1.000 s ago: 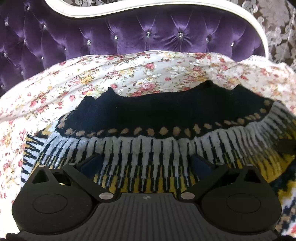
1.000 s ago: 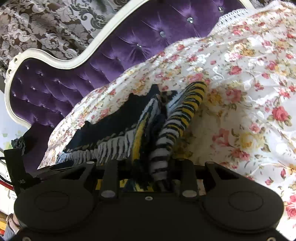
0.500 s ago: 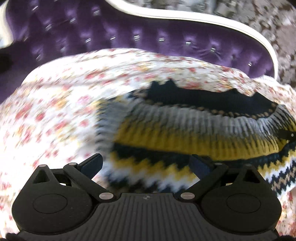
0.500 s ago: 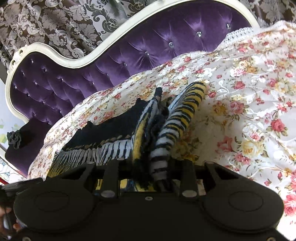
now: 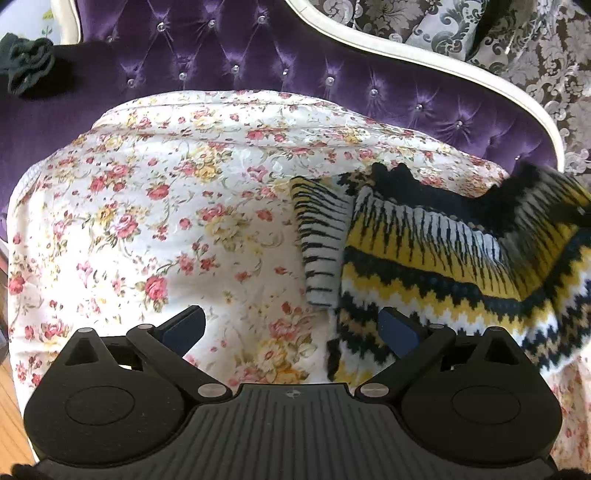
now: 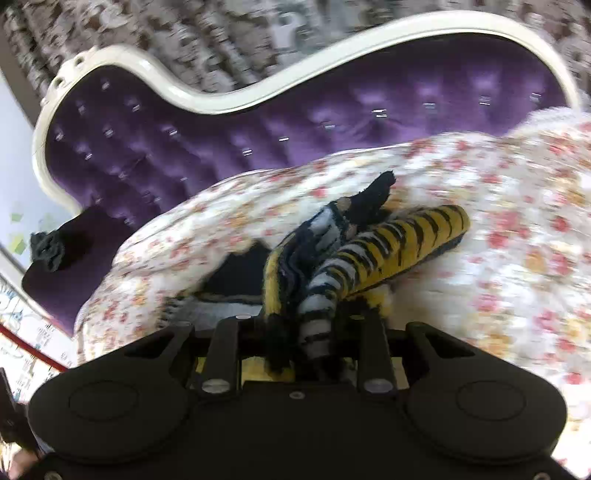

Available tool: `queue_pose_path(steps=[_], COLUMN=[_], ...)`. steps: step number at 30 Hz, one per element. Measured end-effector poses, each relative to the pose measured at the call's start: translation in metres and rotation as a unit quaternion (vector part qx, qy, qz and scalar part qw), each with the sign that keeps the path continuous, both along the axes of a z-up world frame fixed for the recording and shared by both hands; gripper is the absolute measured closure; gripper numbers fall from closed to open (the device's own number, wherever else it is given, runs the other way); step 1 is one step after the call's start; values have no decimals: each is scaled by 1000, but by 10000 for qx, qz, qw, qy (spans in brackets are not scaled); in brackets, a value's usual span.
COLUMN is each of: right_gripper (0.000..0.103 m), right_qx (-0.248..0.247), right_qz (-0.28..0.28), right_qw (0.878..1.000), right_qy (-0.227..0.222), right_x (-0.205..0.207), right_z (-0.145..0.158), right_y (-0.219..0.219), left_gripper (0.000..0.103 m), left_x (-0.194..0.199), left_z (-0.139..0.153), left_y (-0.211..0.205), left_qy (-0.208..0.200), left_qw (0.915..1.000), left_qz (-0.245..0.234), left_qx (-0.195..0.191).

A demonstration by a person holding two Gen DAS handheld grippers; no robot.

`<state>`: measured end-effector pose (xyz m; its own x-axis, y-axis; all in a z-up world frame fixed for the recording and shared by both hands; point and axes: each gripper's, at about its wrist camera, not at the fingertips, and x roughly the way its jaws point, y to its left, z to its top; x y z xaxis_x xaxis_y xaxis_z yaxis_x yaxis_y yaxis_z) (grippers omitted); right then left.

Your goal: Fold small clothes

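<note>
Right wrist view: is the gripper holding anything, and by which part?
Yes. The right gripper is shut on the knitted sweater, pinching a bunched fold of its striped sleeve and side edge. The left gripper is open and holds nothing.

A floral bedspread (image 5: 155,206), white with pink and yellow roses, covers the bed and fills most of both views. Behind it stands a purple tufted headboard (image 5: 258,62), its velvet pinned with small shiny buttons and edged by a curved white frame (image 5: 417,55). In the right wrist view the headboard and frame are blurred. A dark crumpled cloth (image 5: 29,62) lies on the purple upholstery at the far left, apart from the bedspread. Beyond the headboard hangs a grey and brown damask wall covering (image 5: 461,26). A strip of wooden floor (image 5: 9,406) shows at the lower left edge.
</note>
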<state>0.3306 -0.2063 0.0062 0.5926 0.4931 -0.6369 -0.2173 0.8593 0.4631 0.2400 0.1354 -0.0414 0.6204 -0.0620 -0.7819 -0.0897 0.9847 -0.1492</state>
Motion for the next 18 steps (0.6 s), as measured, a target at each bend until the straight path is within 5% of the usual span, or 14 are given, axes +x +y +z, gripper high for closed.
queue_pose_path(steps=[8, 18], right_gripper=[65, 60], right_qx=[-83, -1066], right_qz=[632, 963], right_qw=[9978, 9896], right_qy=[192, 7], right_x=[6, -10], right_z=[-10, -32], right_y=[100, 174], left_gripper=[2, 2], left_x=[-10, -14], left_z=[-3, -2], left_y=[17, 27], left_qy=[51, 28], left_qw=[9998, 9997], left_qz=[-50, -123], left_qx=[-192, -229])
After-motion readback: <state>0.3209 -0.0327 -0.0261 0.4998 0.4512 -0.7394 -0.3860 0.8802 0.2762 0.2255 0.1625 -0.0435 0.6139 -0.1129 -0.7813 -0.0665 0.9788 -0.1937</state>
